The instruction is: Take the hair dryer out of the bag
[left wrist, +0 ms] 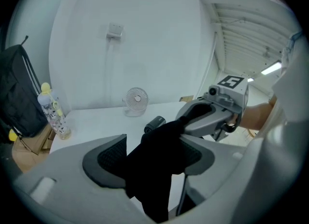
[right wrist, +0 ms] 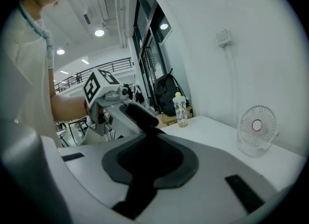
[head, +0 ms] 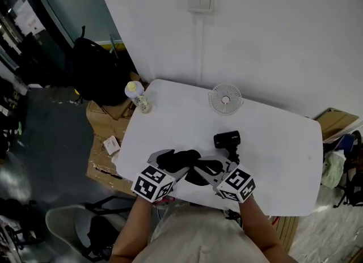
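A small black hair dryer (head: 227, 139) lies on the white table (head: 283, 160), just beyond my grippers and outside the bag; it also shows in the left gripper view (left wrist: 155, 123). The black cloth bag (head: 184, 158) is stretched between both grippers over the table's near edge. My left gripper (head: 170, 164) grips one bunched end, and the cloth (left wrist: 159, 170) fills the gap between its jaws and hangs below. My right gripper (head: 207, 171) is shut on the other end, with a strip of cloth (right wrist: 135, 199) pinched between its pads. Each gripper shows in the other's view, the right gripper (left wrist: 205, 117) and the left gripper (right wrist: 140, 114).
A small white desk fan (head: 225, 98) stands at the table's far edge, and a clear bottle with a yellow cap (head: 136, 96) at the far left corner. On the floor to the left are a black backpack (head: 96, 72) and cardboard boxes (head: 105, 117). A chair (head: 74, 225) stands near left.
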Motion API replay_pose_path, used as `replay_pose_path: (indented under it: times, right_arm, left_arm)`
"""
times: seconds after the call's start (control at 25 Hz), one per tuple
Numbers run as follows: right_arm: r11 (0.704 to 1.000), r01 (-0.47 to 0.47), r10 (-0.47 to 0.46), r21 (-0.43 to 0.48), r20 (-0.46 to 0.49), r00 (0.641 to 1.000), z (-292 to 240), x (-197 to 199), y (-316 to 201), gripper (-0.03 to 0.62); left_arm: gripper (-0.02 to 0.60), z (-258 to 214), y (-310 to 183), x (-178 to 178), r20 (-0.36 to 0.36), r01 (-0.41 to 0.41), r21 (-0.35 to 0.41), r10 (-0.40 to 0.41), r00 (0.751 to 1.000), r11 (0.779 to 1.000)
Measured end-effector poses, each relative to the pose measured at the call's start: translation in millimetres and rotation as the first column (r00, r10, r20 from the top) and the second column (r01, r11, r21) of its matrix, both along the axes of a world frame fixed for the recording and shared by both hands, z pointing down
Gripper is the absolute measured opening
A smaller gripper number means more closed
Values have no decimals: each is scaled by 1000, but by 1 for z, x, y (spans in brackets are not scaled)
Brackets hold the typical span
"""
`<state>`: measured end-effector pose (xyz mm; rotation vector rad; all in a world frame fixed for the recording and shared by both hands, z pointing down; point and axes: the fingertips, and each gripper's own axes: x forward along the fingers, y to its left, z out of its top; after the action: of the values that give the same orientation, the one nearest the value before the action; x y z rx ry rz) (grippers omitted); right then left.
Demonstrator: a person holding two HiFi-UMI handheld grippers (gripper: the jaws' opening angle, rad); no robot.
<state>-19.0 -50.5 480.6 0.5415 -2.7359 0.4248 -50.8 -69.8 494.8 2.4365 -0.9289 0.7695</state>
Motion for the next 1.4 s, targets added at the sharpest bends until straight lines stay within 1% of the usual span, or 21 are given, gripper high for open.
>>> replay_pose_path:
  times: [0.08,0.2,0.32,0.4,0.52,0.6,0.76,0.88,0.92,0.96,1.0,1.04,1.08,1.28,1.4]
  right_arm:
    - [998,-54,55,25,-7,998,-4,5,-14,58]
    - [986,-128,134,106,-53,990,-5,8,-35,56]
    - [972,-158,182,176,-134,974,9,6,-49,55]
    - [968,-167,200,188,-177,964,25,4,-51,55]
    - [966,-194,226,171,-192,955,50,0,-50,55]
    - [969,-205,230,137,-201,952,68,-2,-45,56]
    - [984,-167,176,58,-241,954,100,-12,-25,58]
    - [993,-115,112,5,-260,959,118,-19,-11,63]
    - [995,-99,92,-16,-256,962,120,-20,-7,78]
    - [996,-86,74,-39,-245,967,119,-21,-4,120]
    - [995,-77,62,-59,-230,971,117,-21,-2,177]
    - [995,-75,58,-72,-214,975,113,-20,-1,217]
    - [994,-78,61,-77,-199,978,107,-17,0,241]
    - [988,-145,139,-48,-119,983,64,12,-5,258]
    - [977,-209,208,-27,-42,977,29,30,-12,256]
  left_arm:
    - [291,-6,6,-2,-10,-30,3,30,1000,1000]
    - [291,-16,15,-4,-40,-54,16,55,998,998]
    - [291,-25,17,-10,-72,-20,43,23,997,999]
    - [291,-29,13,-17,-84,23,62,-18,996,998]
    - [291,-31,8,-23,-99,65,78,-57,993,995]
    - [291,-33,6,-24,-119,81,86,-71,990,993]
    - [291,-35,3,-25,-165,108,94,-91,982,990]
    - [291,-34,1,-26,-176,118,95,-100,979,988]
    - [291,-34,0,-25,-177,119,94,-101,979,988]
    - [291,-34,0,-25,-179,118,95,-100,979,988]
    - [291,-34,-1,-24,-180,117,97,-98,979,988]
    - [291,-35,-1,-24,-183,116,100,-96,978,988]
    - [291,-36,-2,-23,-186,115,104,-95,978,988]
    - [291,-42,-4,-18,-208,103,128,-75,975,986]
    - [291,-53,-6,-11,-237,90,156,-51,970,984]
